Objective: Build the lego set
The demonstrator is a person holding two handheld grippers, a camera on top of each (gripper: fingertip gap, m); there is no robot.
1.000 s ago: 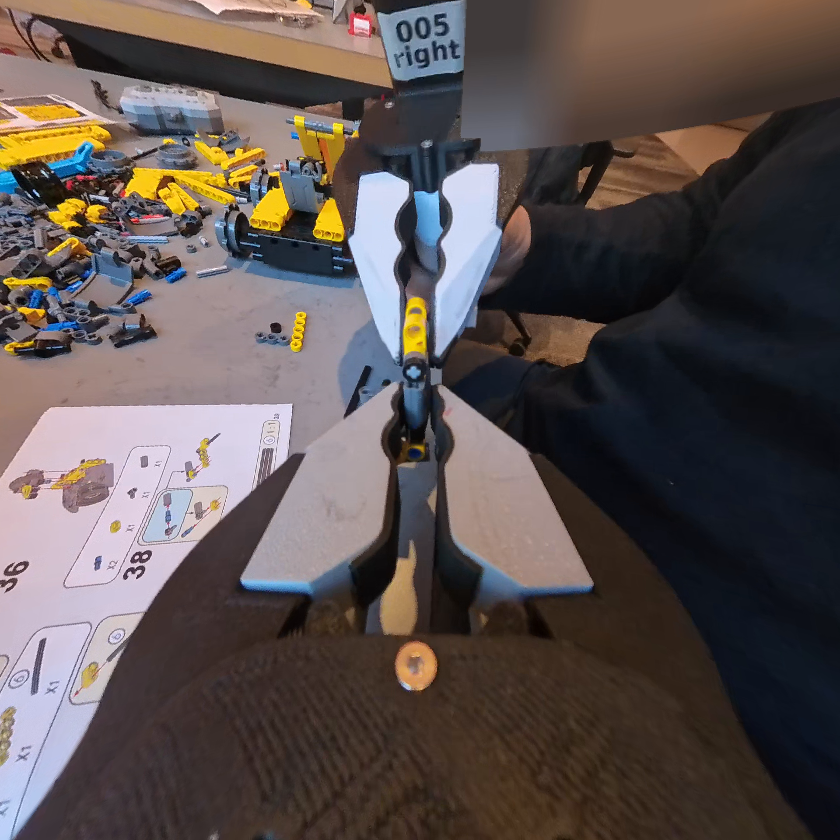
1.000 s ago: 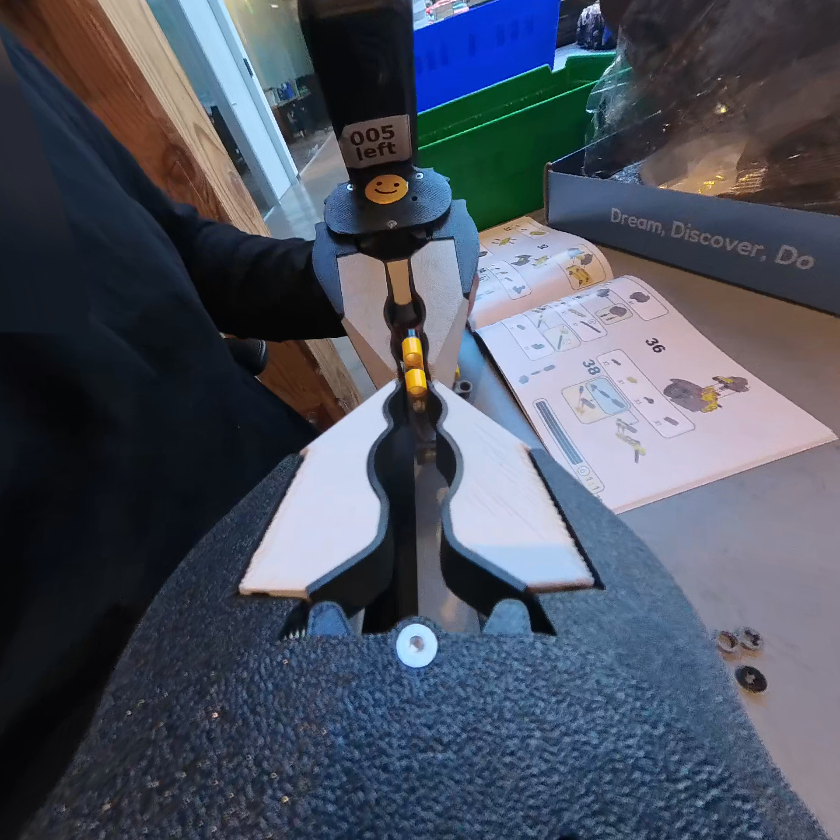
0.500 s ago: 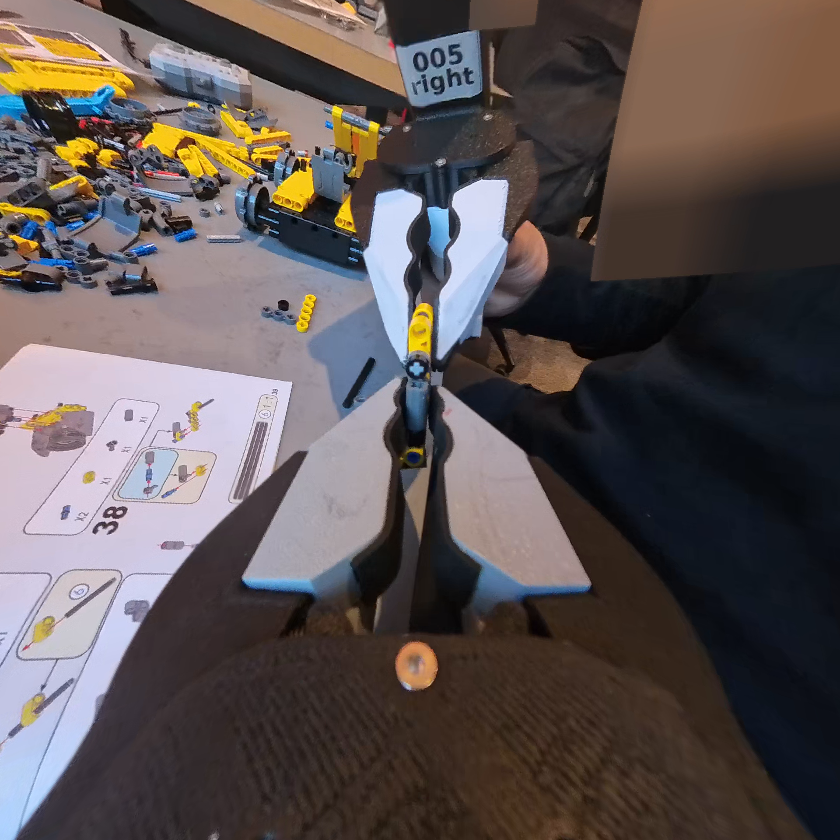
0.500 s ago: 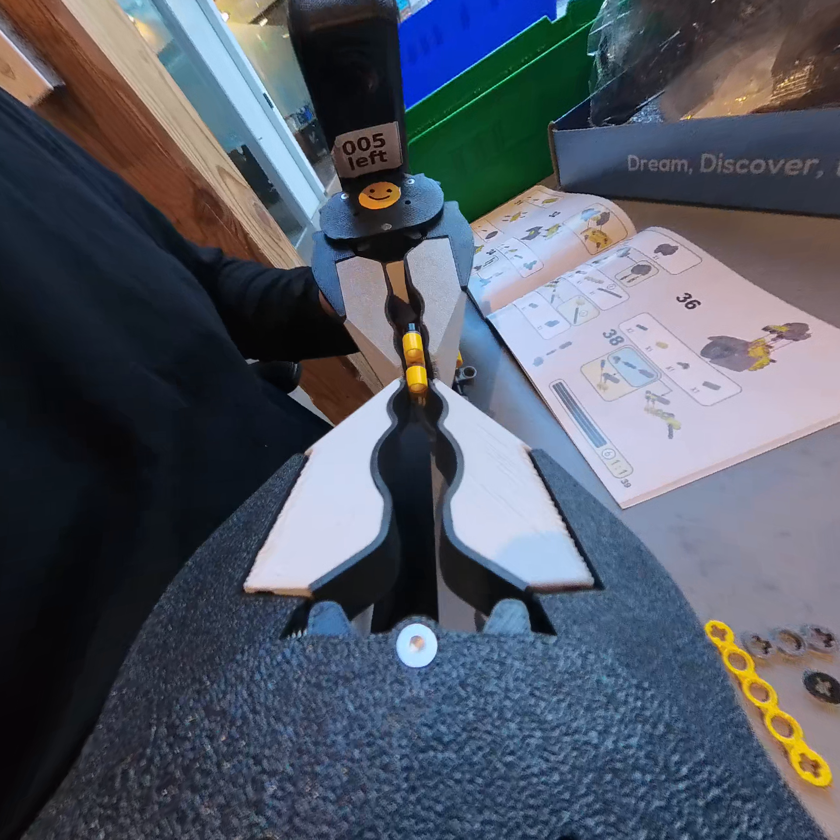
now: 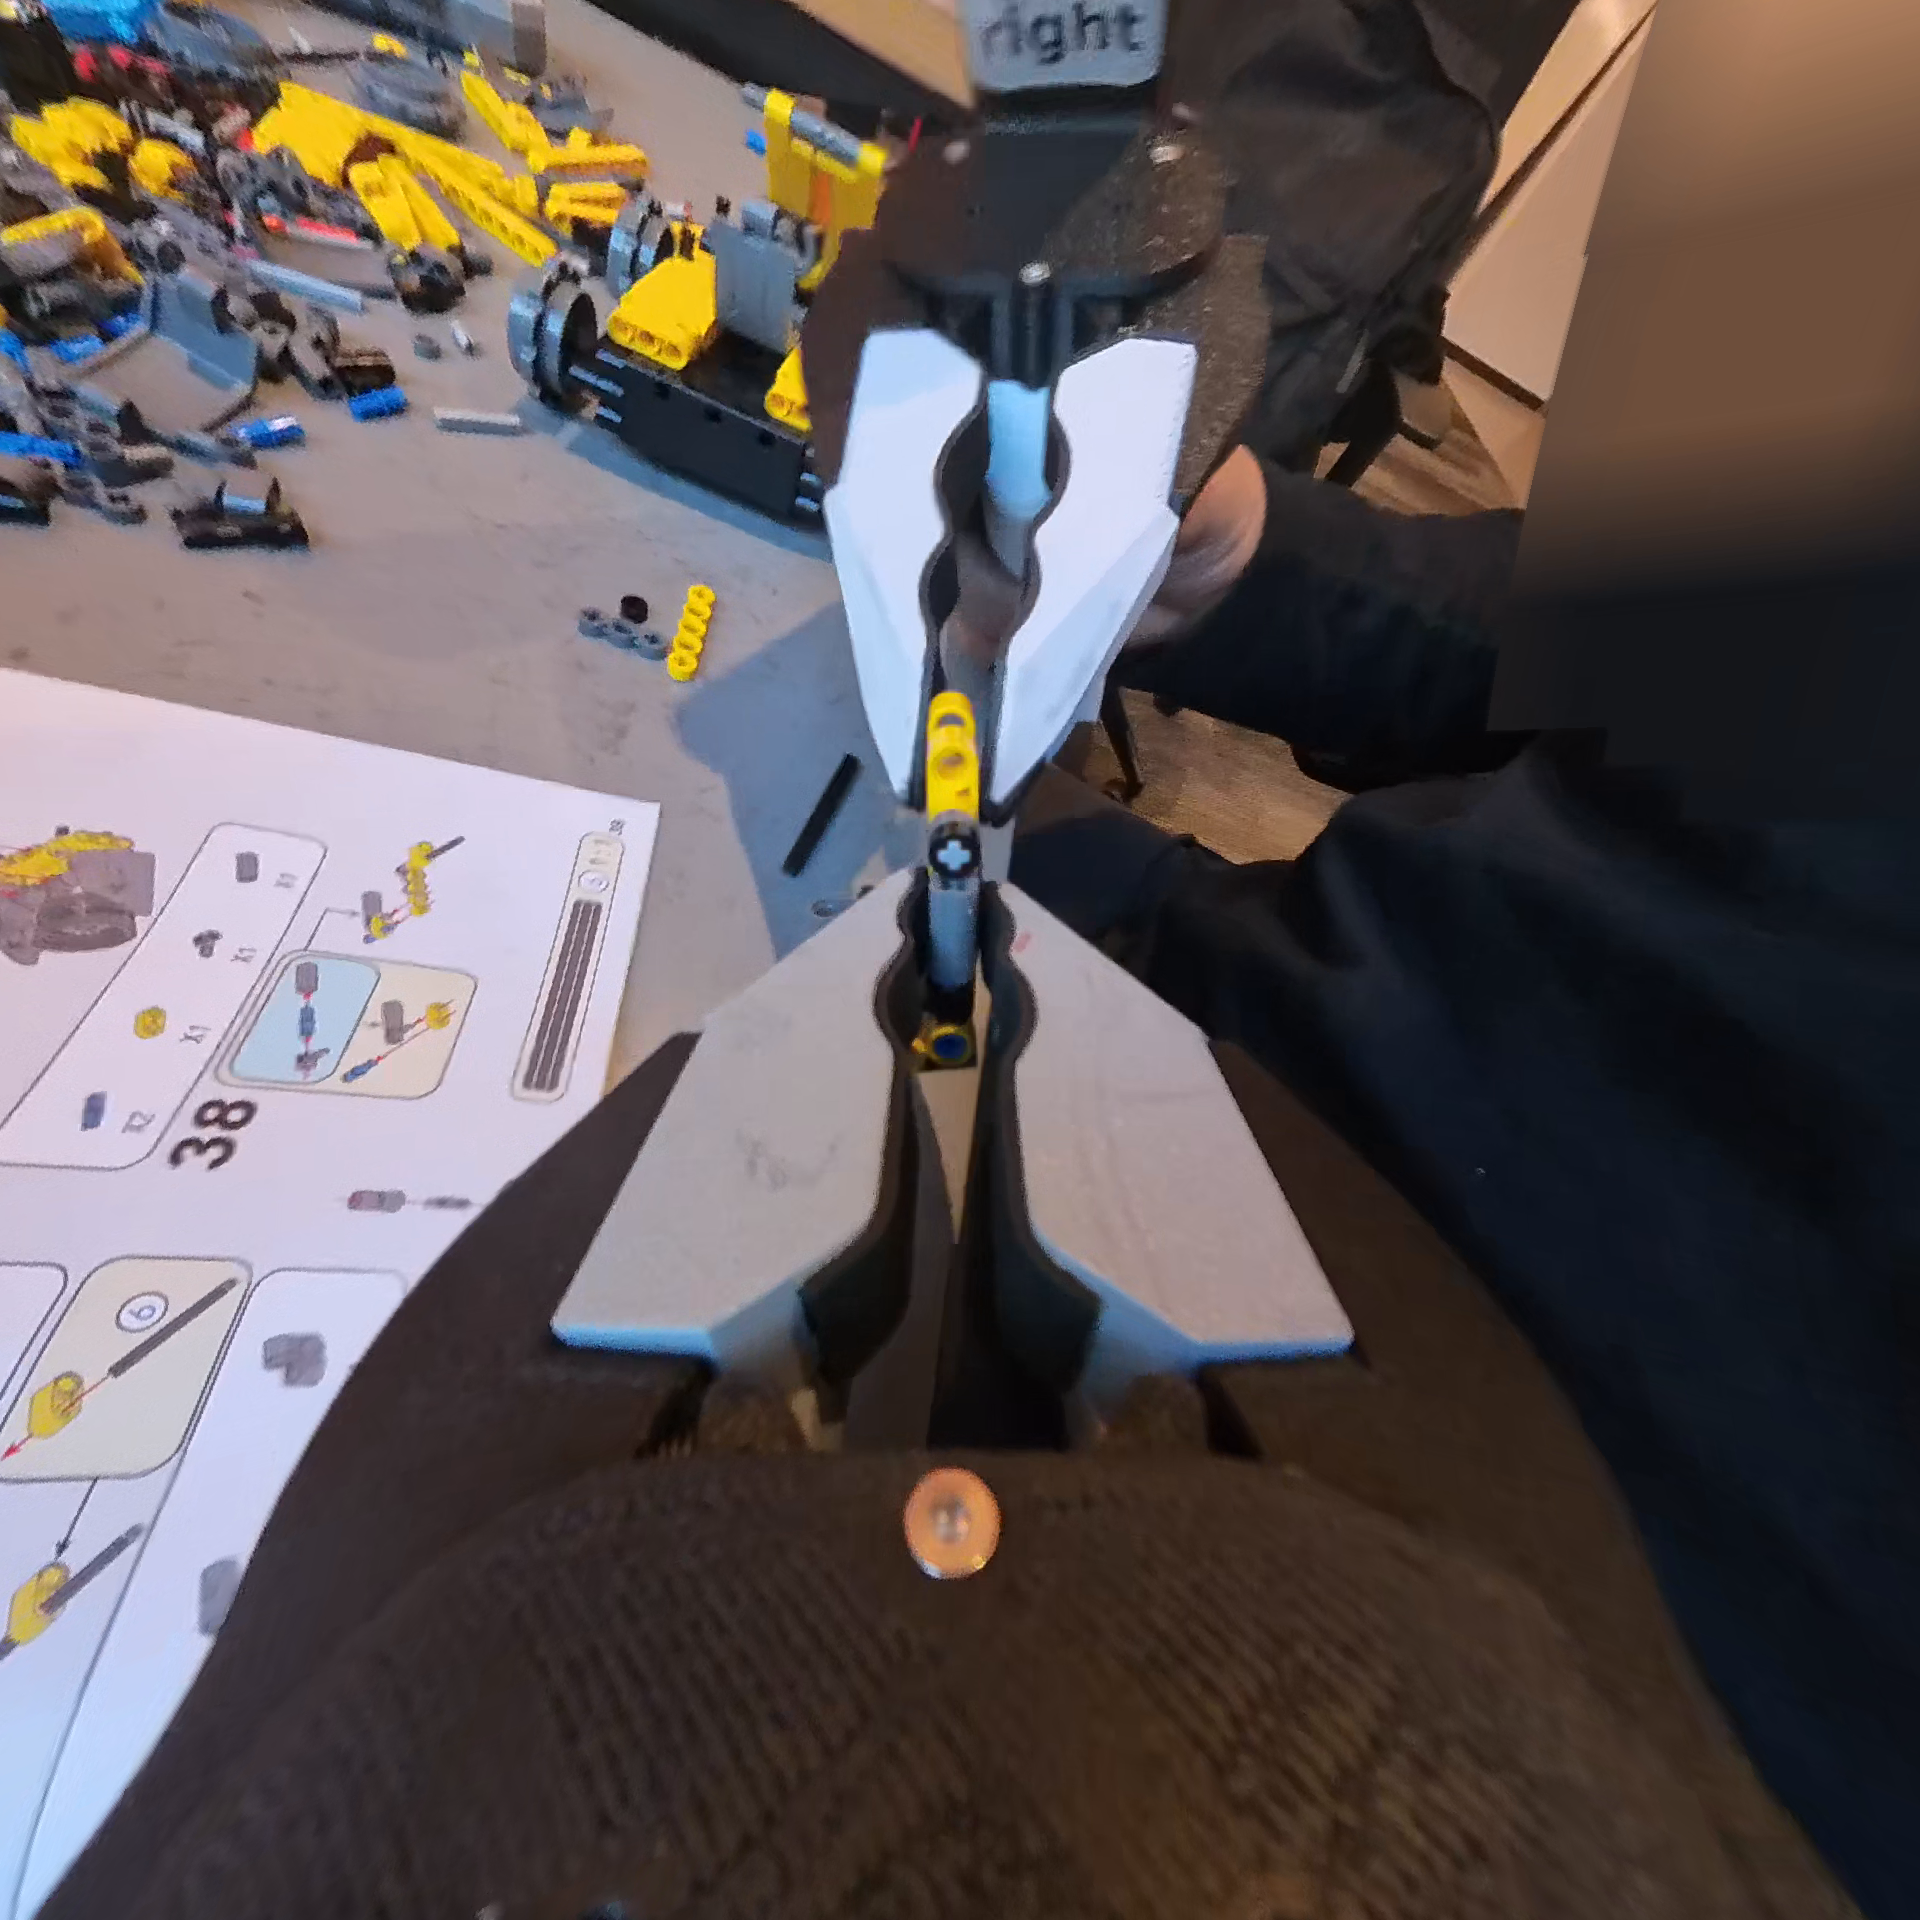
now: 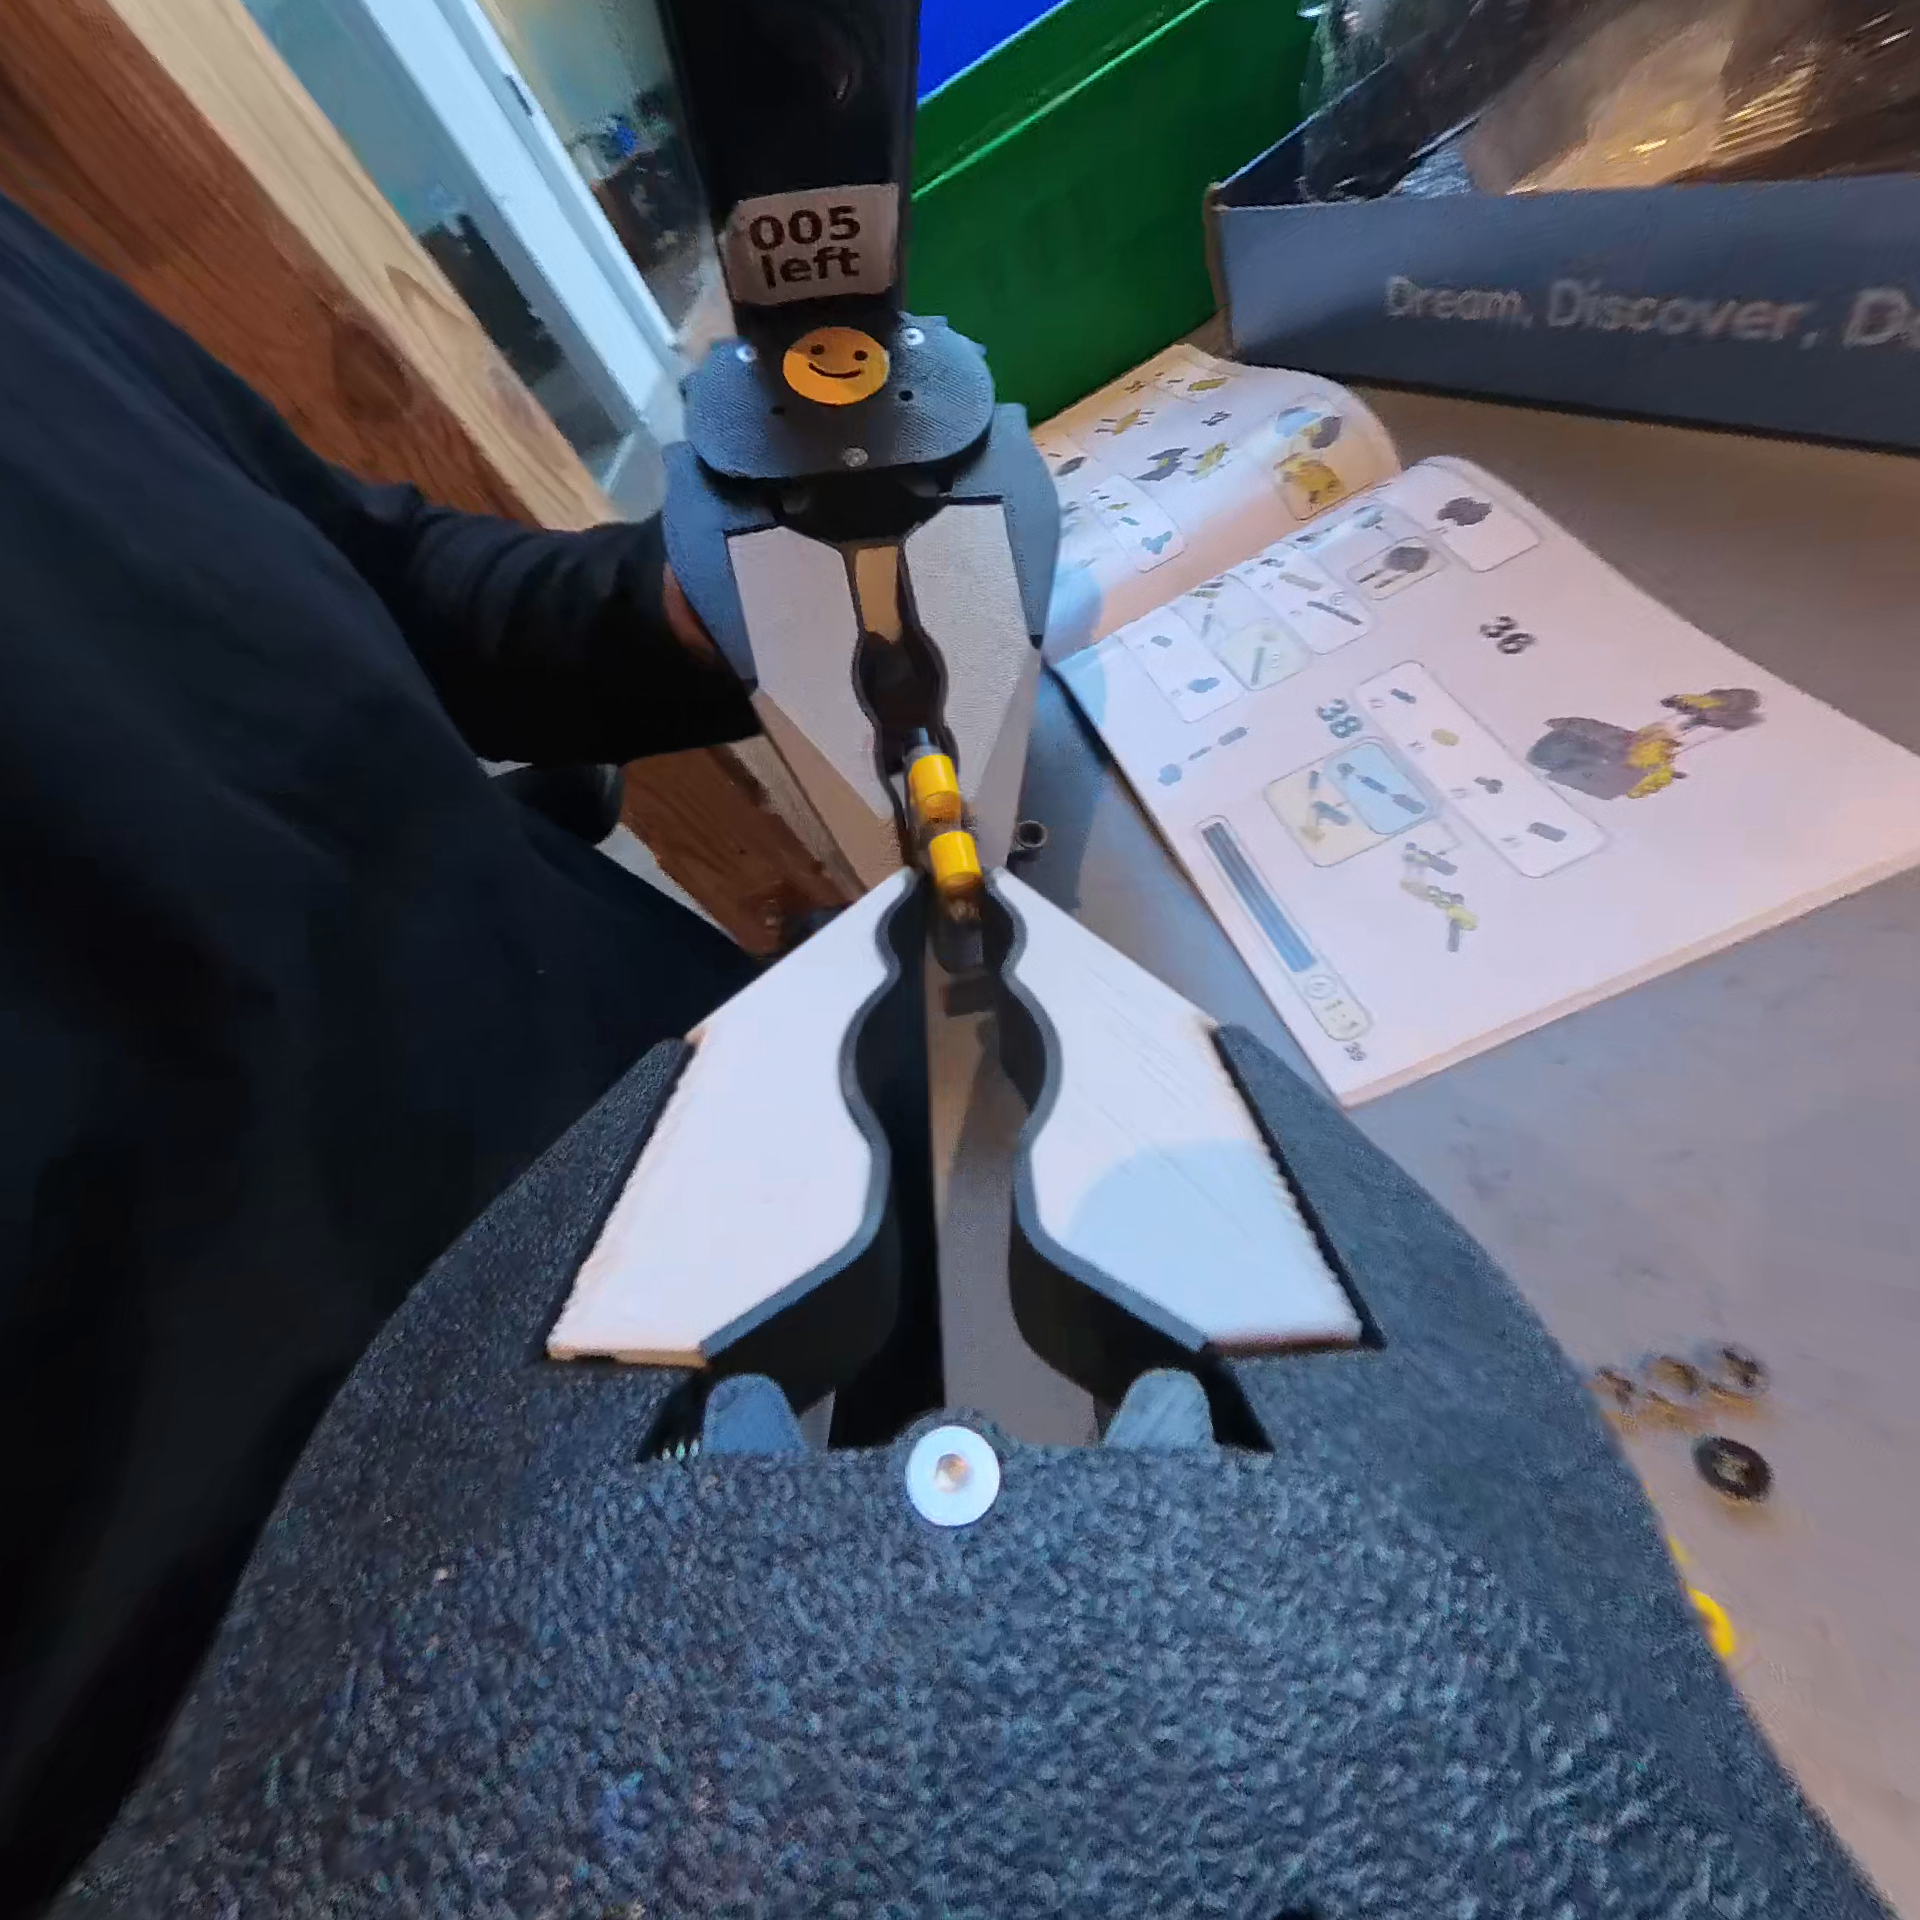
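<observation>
Left gripper (image 5: 953, 878), foreground of the left wrist view: clenched on a grey connector (image 5: 952, 920), its cross-holed end just past the fingertips. Deeper between the same fingers, a small yellow-and-blue bit (image 5: 943, 1042) at the connector's rear end.

Right gripper (image 5: 951, 800), directly ahead and pointing back toward the left gripper, tip almost to tip: closed around a yellow connector (image 5: 950, 753). Yellow connector and grey connector end to end in the narrow space between the two tips, touching; whether locked together, cannot tell. Behind the right gripper's body, a hand (image 5: 1205, 551) and a dark sleeve (image 5: 1558, 1039).

Same pairing from the right wrist view: right gripper (image 6: 951, 899) in the foreground, left gripper (image 6: 940, 826) opposite, with yellow parts at the meeting point and a dark stub just inside the near fingers.

Surroundings, left wrist view:
- To the left of the left gripper and below it, an open instruction booklet (image 5: 312, 987) flat on the grey table (image 5: 468, 561).
- Left of the right gripper's tip, a black axle (image 5: 821, 800); farther left, a short yellow beam (image 5: 691, 632) beside small grey rings (image 5: 621, 630).
- Beyond those, a partly built yellow-and-black model (image 5: 696, 374) and a scatter of loose parts (image 5: 208, 208), blurred.

Surroundings, right wrist view:
- Right of both grippers, the instruction booklet (image 6: 1455, 790).
- Behind it, a dark-blue box (image 6: 1558, 301) and a green bin (image 6: 1070, 229).
</observation>
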